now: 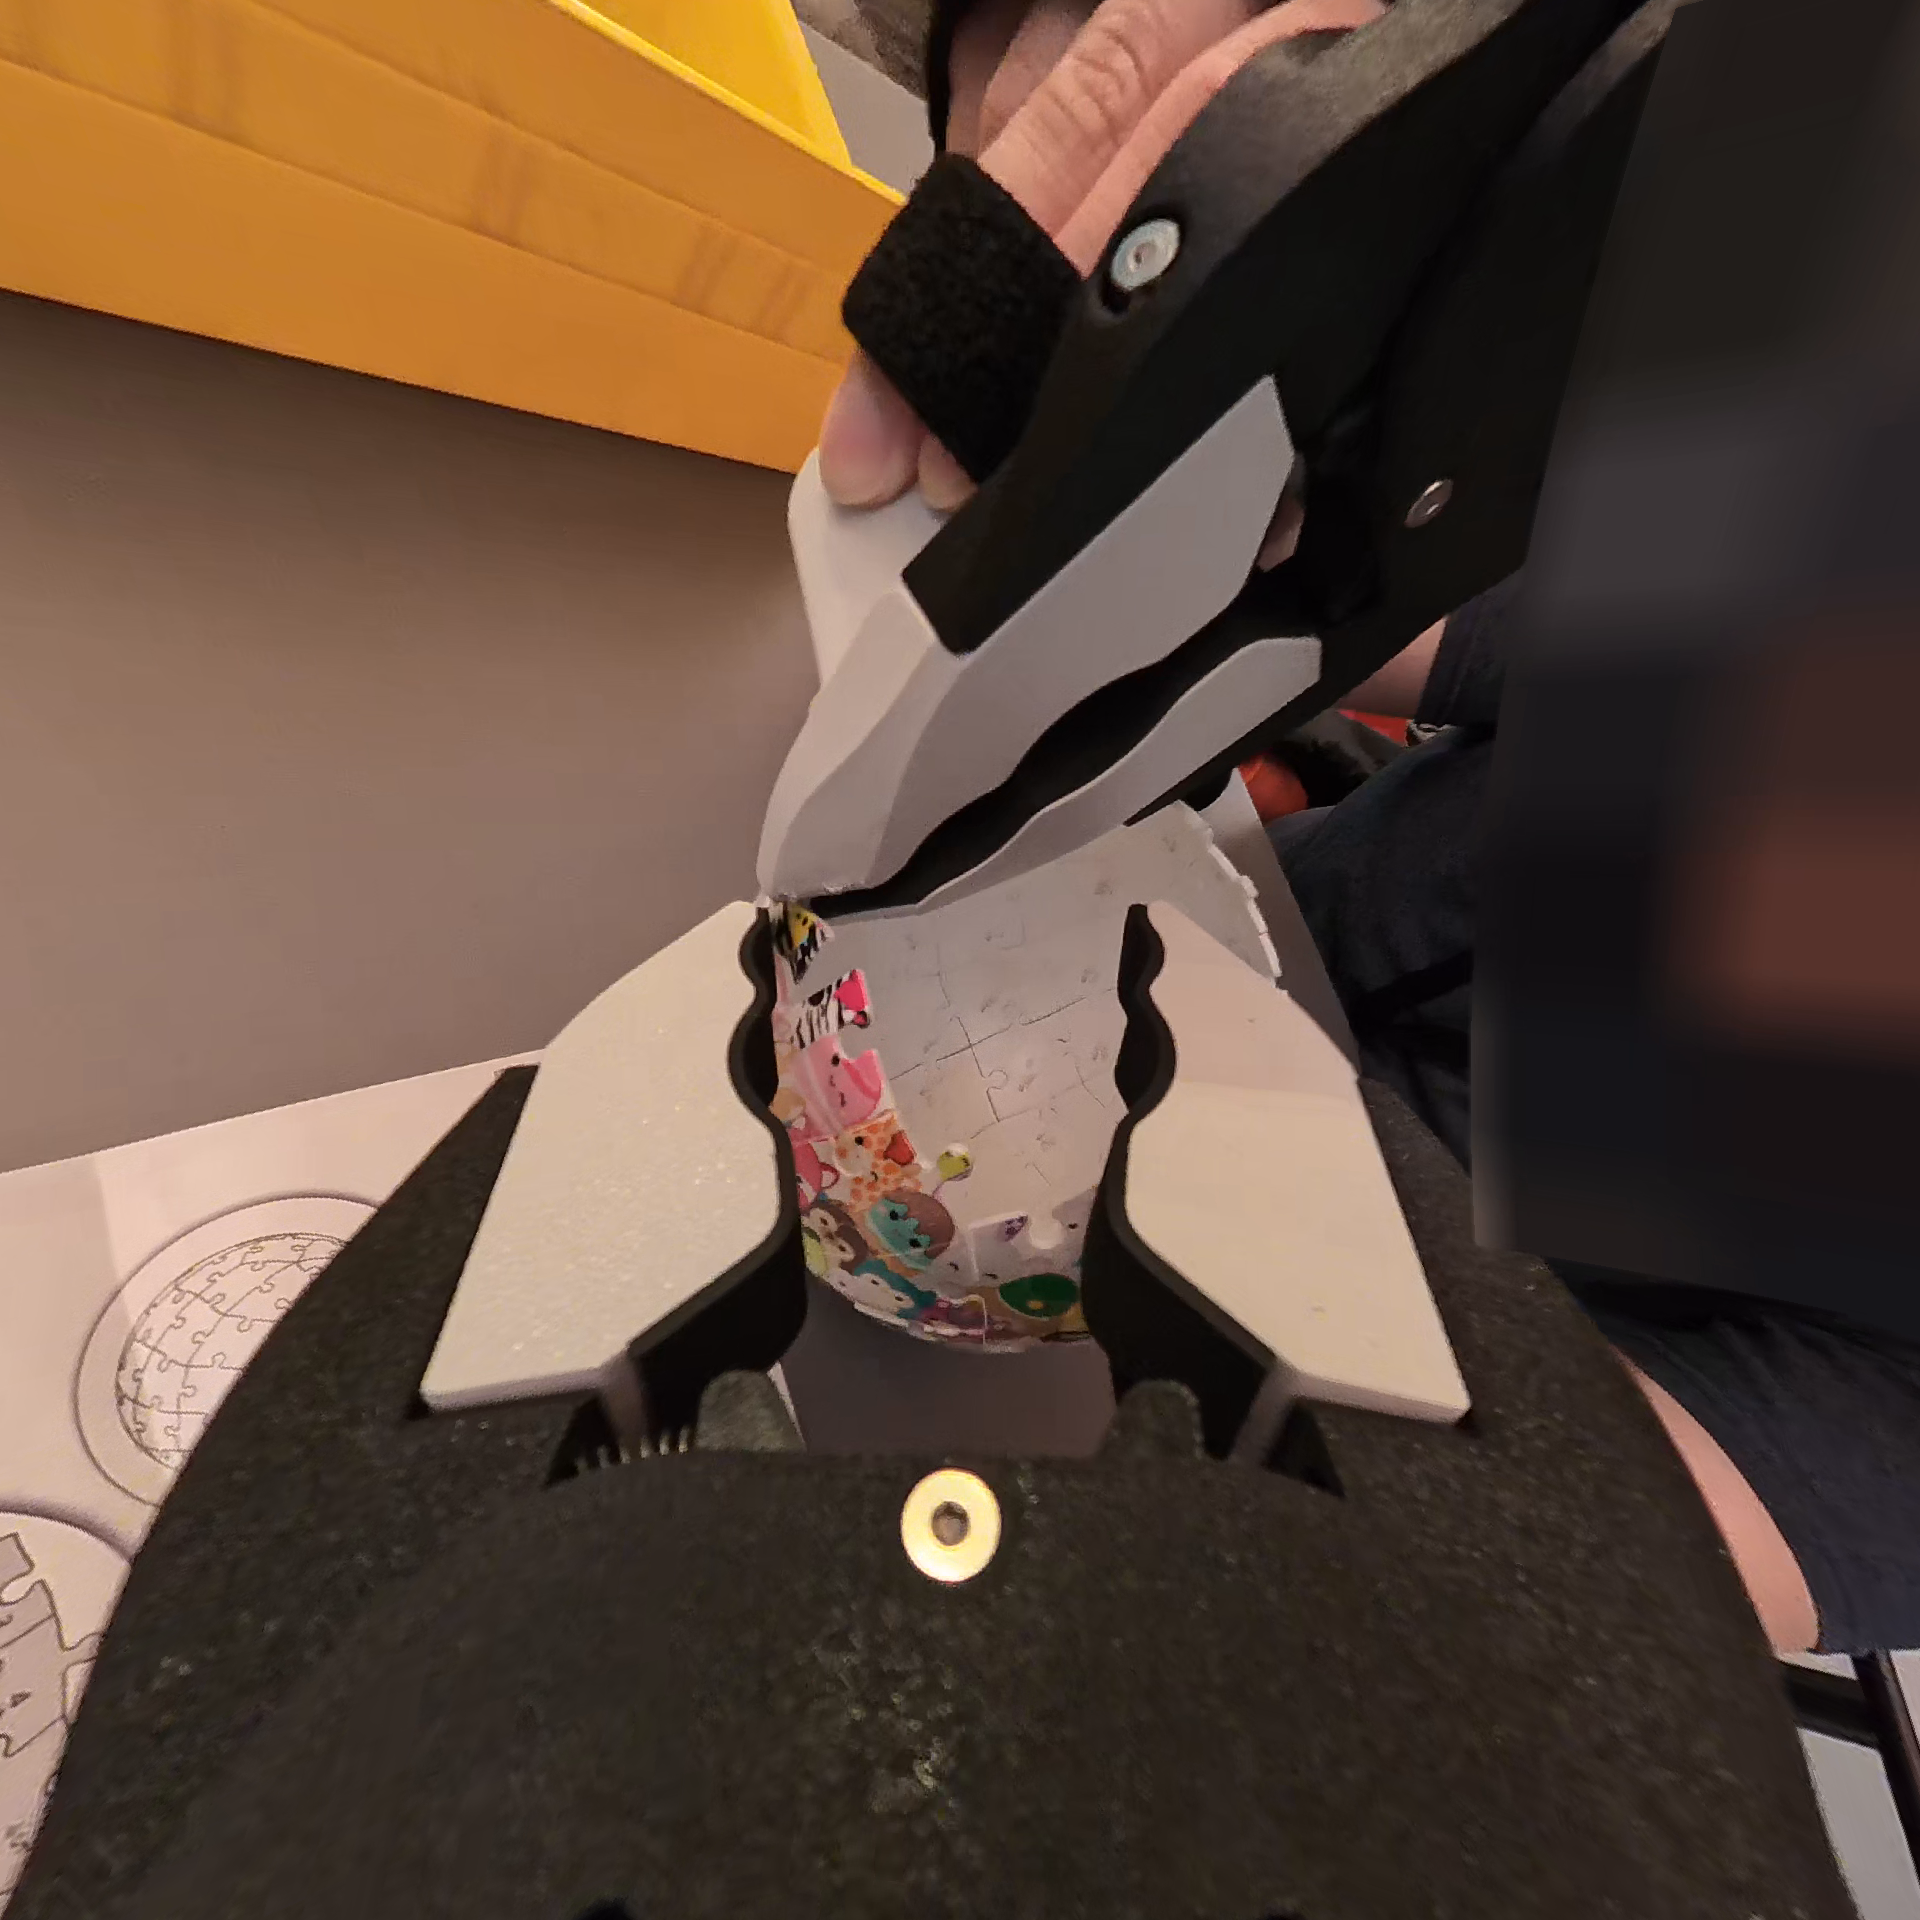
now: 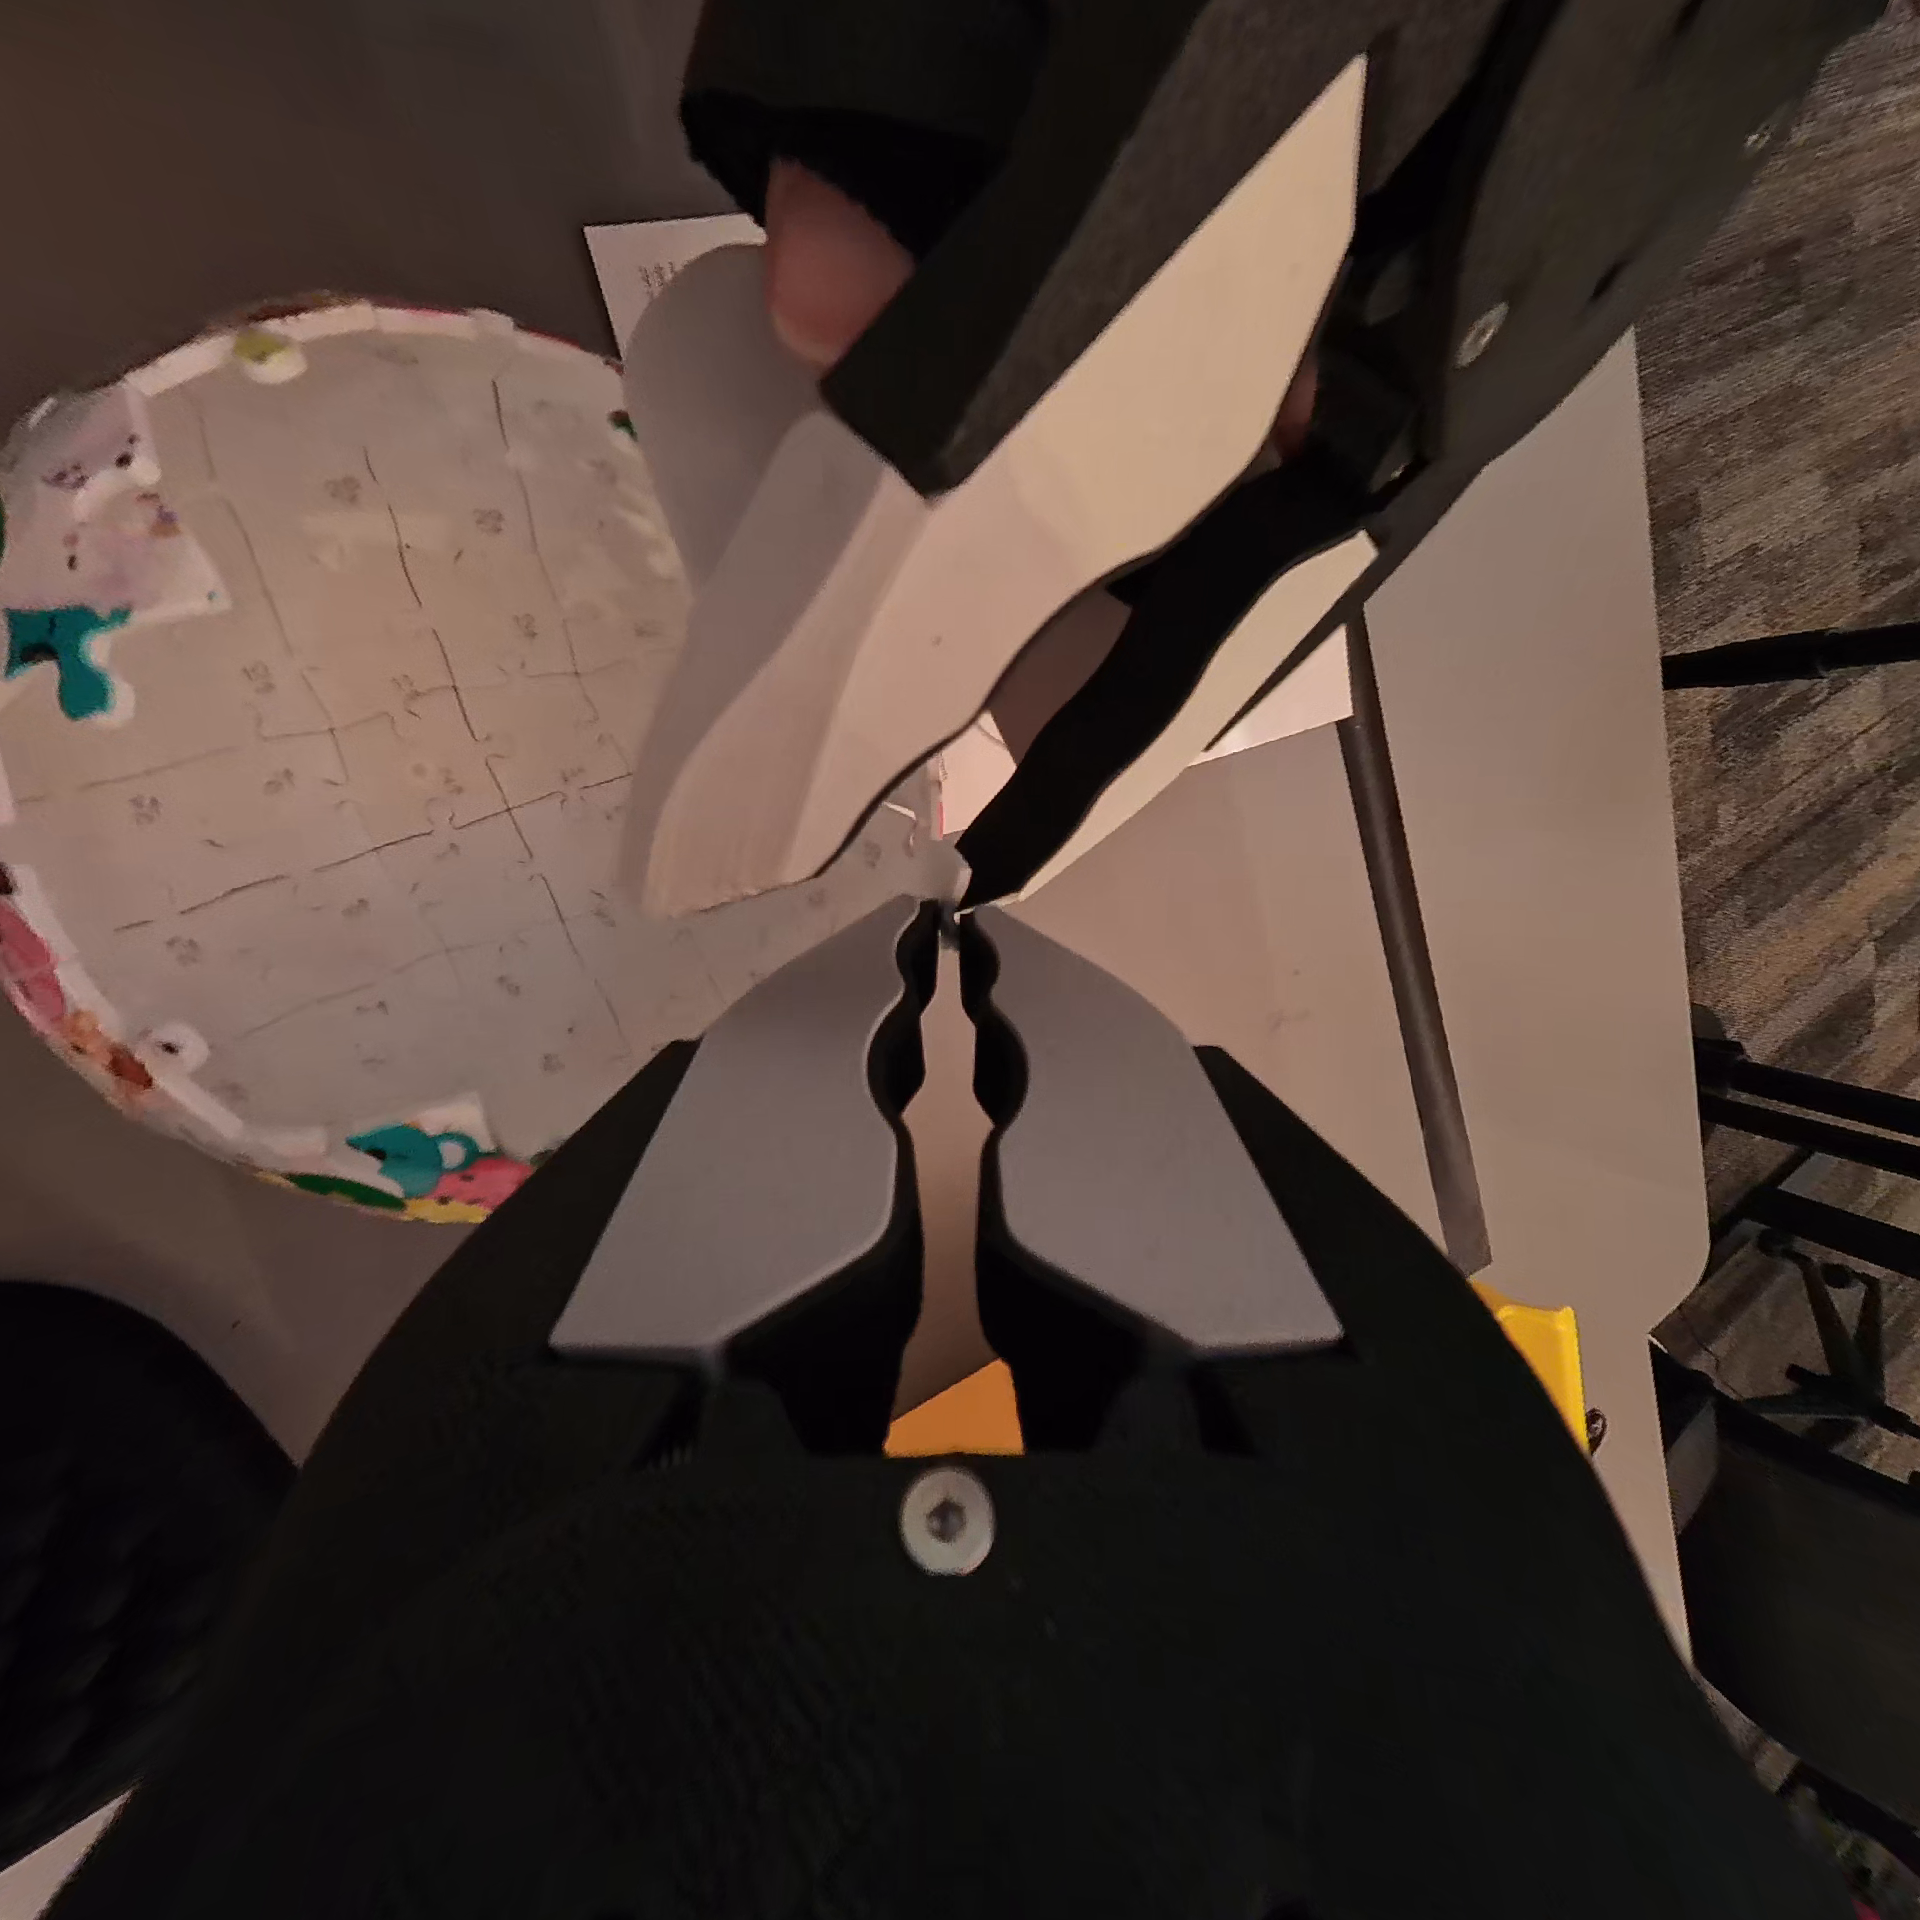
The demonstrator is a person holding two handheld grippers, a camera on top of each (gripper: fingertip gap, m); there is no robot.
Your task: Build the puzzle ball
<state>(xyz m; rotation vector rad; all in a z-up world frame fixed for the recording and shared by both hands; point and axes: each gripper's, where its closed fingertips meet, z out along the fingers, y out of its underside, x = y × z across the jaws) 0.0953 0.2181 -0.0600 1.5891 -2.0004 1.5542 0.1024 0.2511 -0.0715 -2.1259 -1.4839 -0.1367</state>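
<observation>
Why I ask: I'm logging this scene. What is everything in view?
puzzle ball shell: one, white inside, printed outside, between the fingers of the left tool
instruction sheet: one, white, on the table
table: one, grey, under the sheet
yellow box: one, yellow, table's far edge
carpet: one, mottled grey, beside the table
right hand: one, on the right tool
left hand: one, on the left tool
left tool: one, black-and-white, shut on the shell
right tool: one, black-and-white, pinched shut at shell's rim

2 tools [image 1: 940, 935] [image 2: 948, 920], 1 half-built puzzle ball [image 1: 997, 1070], 1 instruction sheet [image 1: 208, 1288].
</observation>
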